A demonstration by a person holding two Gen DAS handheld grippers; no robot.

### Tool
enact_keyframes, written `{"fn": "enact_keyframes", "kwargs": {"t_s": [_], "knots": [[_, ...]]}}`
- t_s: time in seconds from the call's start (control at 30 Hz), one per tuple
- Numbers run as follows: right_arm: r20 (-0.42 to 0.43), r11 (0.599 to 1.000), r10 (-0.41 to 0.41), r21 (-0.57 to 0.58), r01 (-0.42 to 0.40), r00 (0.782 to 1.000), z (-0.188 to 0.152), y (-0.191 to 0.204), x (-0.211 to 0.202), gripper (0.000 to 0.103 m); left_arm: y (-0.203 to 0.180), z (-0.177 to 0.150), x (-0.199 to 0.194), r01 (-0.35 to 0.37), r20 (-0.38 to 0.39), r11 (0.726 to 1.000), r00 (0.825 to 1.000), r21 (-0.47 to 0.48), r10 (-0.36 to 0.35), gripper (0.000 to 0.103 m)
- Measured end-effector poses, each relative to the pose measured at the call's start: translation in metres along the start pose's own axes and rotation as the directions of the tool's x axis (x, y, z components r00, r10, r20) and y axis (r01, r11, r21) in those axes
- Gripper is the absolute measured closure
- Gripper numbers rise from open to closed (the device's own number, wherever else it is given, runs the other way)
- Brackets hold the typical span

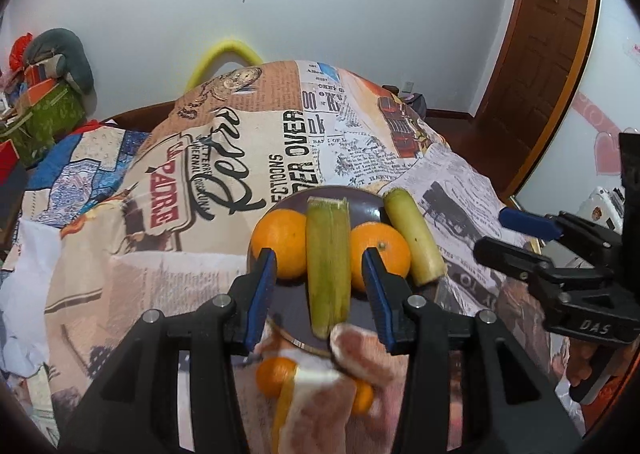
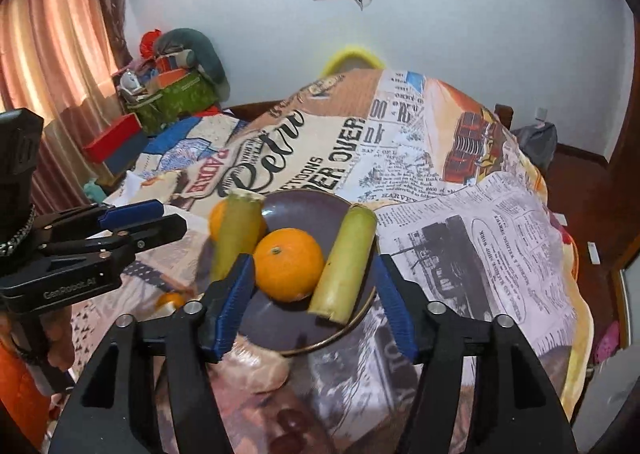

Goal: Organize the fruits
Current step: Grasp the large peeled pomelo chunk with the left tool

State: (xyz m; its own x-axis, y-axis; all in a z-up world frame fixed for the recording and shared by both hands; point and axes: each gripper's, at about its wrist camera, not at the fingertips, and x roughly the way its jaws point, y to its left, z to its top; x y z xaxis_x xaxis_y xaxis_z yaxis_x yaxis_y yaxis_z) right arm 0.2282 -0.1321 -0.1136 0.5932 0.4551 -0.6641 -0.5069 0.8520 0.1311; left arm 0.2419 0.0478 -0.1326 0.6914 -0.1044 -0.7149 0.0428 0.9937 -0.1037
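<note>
A dark purple plate point(image 1: 296, 316) point(image 2: 288, 214) sits on the newspaper-print cloth. It holds two oranges point(image 1: 278, 236) point(image 1: 380, 250) and two green sugarcane pieces point(image 1: 328, 258) point(image 1: 414, 236). In the right wrist view one orange point(image 2: 289, 264) lies mid-plate, between the canes point(image 2: 346, 264) point(image 2: 236, 232). My left gripper point(image 1: 320, 286) is open, its fingers either side of one cane, not touching it. My right gripper point(image 2: 316, 286) is open around the orange and the other cane. A peeled pomelo piece point(image 1: 362, 350) point(image 2: 260, 366) lies at the plate's near rim. Small oranges point(image 1: 276, 376) lie below it.
The cloth-covered table point(image 1: 280, 142) drops off at the right toward a wooden floor and brown door point(image 1: 540, 54). Boxes and a green bag point(image 2: 176, 98) stand at the back left. A yellow chair back point(image 1: 224, 58) shows behind the table.
</note>
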Motion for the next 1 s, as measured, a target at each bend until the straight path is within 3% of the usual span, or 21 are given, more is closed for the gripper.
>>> {"fn": "enact_keyframes", "kwargs": {"t_s": [0.1, 0.47, 0.87, 1.0], "knots": [[0.007, 1.0, 0.005, -0.006, -0.005, 1.0, -0.007, 0.006, -0.011, 0.043, -0.001, -0.011, -0.01, -0.015, -0.006, 1.0, 1.0, 0.006, 0.015, 0.051], [-0.027, 1.0, 0.025, 0.01, -0.025, 0.999, -0.038, 0.016, -0.025, 0.042, 0.003, -0.059, -0.012, -0.026, -0.106, 0.999, 0.994, -0.03, 0.023, 0.048], [-0.125, 0.998, 0.053, 0.033, -0.049, 0.991, -0.08, 0.024, -0.006, 0.042, 0.002, -0.112, 0.016, -0.041, -0.242, 0.999, 0.97, -0.016, 0.036, 0.046], [-0.148, 0.998, 0.064, 0.023, -0.061, 0.987, -0.083, 0.027, 0.002, 0.042, -0.001, -0.117, 0.019, -0.066, -0.223, 0.998, 0.972, 0.012, 0.067, 0.046]]}}
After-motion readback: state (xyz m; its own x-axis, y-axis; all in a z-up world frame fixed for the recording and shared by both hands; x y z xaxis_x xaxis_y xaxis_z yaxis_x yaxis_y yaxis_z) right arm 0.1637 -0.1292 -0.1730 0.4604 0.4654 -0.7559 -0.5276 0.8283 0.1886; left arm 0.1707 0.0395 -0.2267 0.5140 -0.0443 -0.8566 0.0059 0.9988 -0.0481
